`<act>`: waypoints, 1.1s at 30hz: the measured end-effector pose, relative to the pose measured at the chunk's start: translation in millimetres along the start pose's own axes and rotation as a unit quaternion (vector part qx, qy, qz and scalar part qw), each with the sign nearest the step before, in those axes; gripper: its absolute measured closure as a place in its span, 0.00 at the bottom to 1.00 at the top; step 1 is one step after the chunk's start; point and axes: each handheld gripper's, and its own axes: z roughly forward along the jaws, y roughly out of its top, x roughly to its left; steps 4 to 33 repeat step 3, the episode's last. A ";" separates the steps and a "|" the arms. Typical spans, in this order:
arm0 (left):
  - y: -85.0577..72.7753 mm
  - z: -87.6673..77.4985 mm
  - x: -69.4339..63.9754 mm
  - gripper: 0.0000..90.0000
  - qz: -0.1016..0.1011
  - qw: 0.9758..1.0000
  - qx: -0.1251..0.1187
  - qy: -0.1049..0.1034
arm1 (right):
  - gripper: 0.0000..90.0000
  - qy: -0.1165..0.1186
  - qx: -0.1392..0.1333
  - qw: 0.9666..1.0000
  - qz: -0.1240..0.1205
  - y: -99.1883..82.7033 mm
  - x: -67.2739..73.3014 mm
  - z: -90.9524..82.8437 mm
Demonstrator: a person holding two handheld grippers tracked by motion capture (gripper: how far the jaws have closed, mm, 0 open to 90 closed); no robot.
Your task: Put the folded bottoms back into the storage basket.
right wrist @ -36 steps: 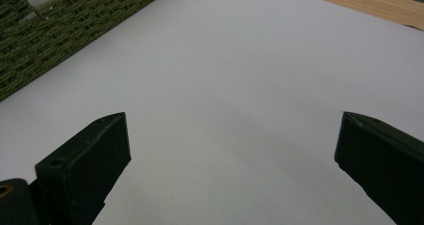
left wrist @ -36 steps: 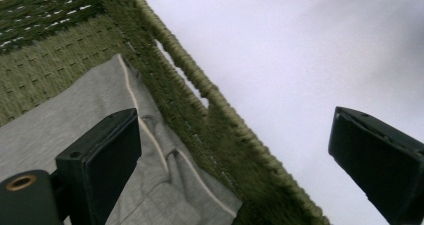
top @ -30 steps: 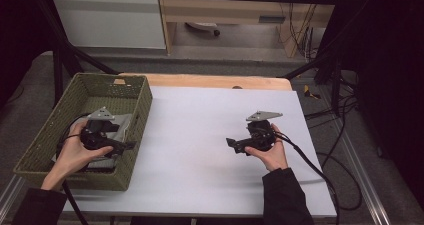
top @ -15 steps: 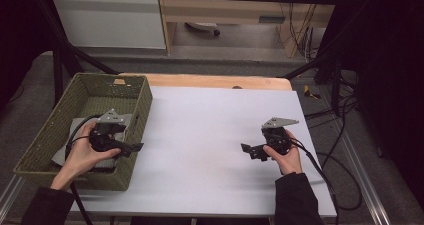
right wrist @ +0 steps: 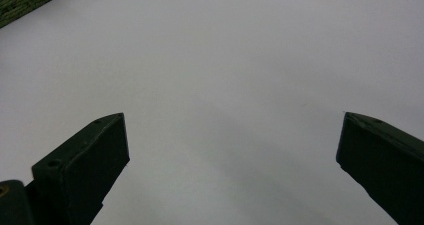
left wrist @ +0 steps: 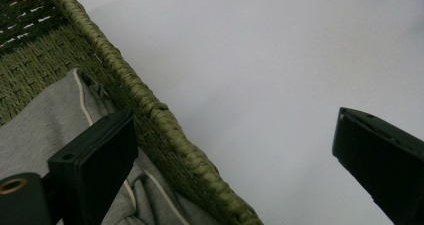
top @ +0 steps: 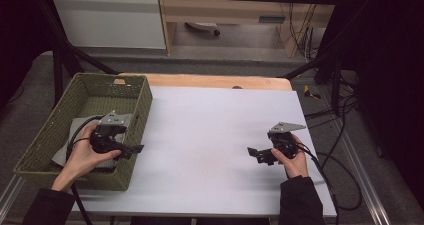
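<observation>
Lying crumpled in the bottom of the green woven basket (top: 127,135) at the left of the white surface (top: 210,150) is a grey cloth (left wrist: 45,125) with a pale piped seam. It looks soft, light and limp, likely to sag and drape when lifted, so I'd pinch a raised fold or the seamed edge. The left tongs (top: 131,148) hang over the basket's near wall, jaws wide apart and empty, one jaw above the cloth and one outside the rim. The right tongs (top: 256,154), also open and empty, hover over bare surface well away.
</observation>
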 end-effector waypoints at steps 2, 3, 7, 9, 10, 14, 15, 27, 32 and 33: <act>0.2 -0.2 -0.2 0.04 0.001 1.000 -0.001 -0.001 | 0.01 -0.001 -0.002 1.000 0.001 -1.0 -0.7 0.1; 0.4 -0.2 -0.2 0.04 0.001 1.000 -0.001 -0.001 | 0.01 -0.001 -0.001 1.000 0.000 -1.3 -0.7 -0.1; 0.4 -0.2 -0.2 0.04 0.001 1.000 -0.001 -0.001 | 0.01 -0.001 -0.001 1.000 0.000 -1.3 -0.7 -0.1; 0.4 -0.2 -0.2 0.04 0.001 1.000 -0.001 -0.001 | 0.01 -0.001 -0.001 1.000 0.000 -1.3 -0.7 -0.1; 0.4 -0.2 -0.2 0.04 0.001 1.000 -0.001 -0.001 | 0.01 -0.001 -0.001 1.000 0.000 -1.3 -0.7 -0.1; 0.4 -0.2 -0.2 0.04 0.001 1.000 -0.001 -0.001 | 0.01 -0.001 -0.001 1.000 0.000 -1.3 -0.7 -0.1; 0.4 -0.2 -0.2 0.04 0.001 1.000 -0.001 -0.001 | 0.01 -0.001 -0.001 1.000 0.000 -1.3 -0.7 -0.1; 0.4 -0.2 -0.2 0.04 0.001 1.000 -0.001 -0.001 | 0.01 -0.001 -0.001 1.000 0.000 -1.3 -0.7 -0.1; 0.4 -0.2 -0.2 0.04 0.001 1.000 -0.001 -0.001 | 0.01 -0.001 -0.001 1.000 0.000 -1.3 -0.7 -0.1; 0.4 -0.2 -0.2 0.04 0.001 1.000 -0.001 -0.001 | 0.01 -0.001 -0.001 1.000 0.000 -1.3 -0.7 -0.1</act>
